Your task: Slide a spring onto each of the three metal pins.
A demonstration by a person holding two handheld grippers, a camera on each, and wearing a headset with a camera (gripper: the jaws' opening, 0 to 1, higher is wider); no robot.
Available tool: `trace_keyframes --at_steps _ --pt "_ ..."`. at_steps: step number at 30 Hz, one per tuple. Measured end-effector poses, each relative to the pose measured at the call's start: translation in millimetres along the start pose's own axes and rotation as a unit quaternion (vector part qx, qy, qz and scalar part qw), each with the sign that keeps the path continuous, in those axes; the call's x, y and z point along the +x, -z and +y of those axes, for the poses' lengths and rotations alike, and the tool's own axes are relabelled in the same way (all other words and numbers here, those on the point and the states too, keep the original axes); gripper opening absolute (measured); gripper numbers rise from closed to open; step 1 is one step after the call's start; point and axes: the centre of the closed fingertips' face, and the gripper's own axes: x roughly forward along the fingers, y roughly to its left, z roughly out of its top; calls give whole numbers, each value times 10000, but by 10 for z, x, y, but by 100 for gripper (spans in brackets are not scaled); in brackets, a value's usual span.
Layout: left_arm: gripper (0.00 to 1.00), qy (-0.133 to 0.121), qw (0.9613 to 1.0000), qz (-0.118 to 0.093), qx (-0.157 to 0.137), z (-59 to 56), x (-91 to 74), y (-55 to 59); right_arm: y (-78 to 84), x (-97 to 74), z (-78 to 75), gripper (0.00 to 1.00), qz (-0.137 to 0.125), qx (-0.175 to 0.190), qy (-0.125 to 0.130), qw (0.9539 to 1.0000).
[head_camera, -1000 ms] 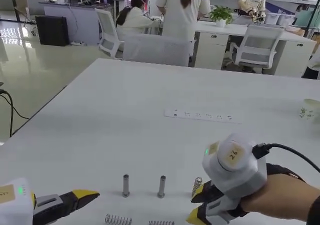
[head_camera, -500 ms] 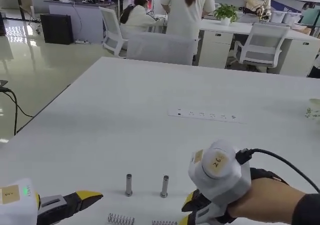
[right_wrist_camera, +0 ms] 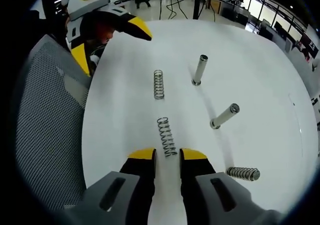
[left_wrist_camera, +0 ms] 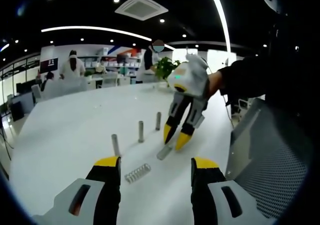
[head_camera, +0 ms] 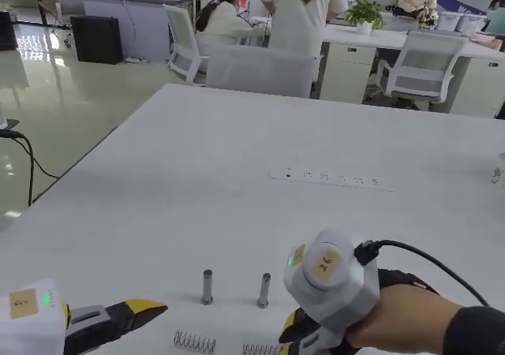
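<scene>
Right gripper (right_wrist_camera: 167,154) moved from spring-loaded pin (right_wrist_camera: 243,173) to loose spring (right_wrist_camera: 166,134), jaws parted around its end | left gripper (left_wrist_camera: 155,161) gaping wide | right gripper view shows that pin lying on the table; in head view the gripper covers it.

Looks like an open-plan office; holds a broad white surface (head_camera: 237,142) with a white power strip (head_camera: 331,178) lying flat on it; has more white desks (head_camera: 355,38) behind, with drawer cabinets (head_camera: 347,75) beneath and white swivel chairs (head_camera: 183,43) drawn up; seats one person (head_camera: 225,20) at a desk, with another person (head_camera: 300,8) standing just beside; carries a potted plant (head_camera: 364,13) on a far desk; shines with a glossy pale floor (head_camera: 79,102), a black cable (head_camera: 30,162) trailing over it; puts a black cabinet (head_camera: 99,39) by the far left desk; in the left gripper view, runs strip lights (left_wrist_camera: 95,29) and a square air vent (left_wrist_camera: 141,7) across a dark ceiling.
</scene>
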Motion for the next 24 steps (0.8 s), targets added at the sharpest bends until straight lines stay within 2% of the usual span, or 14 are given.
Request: trace_keyframes --at_steps 14,24 --pt "50 32 10000 11 -25 -20 27 15 39 71 -3 12 149 -200 -29 9997" --pt "49 107 9999 22 16 -66 63 -8 28 54 -13 8 146 -424 41 9990"
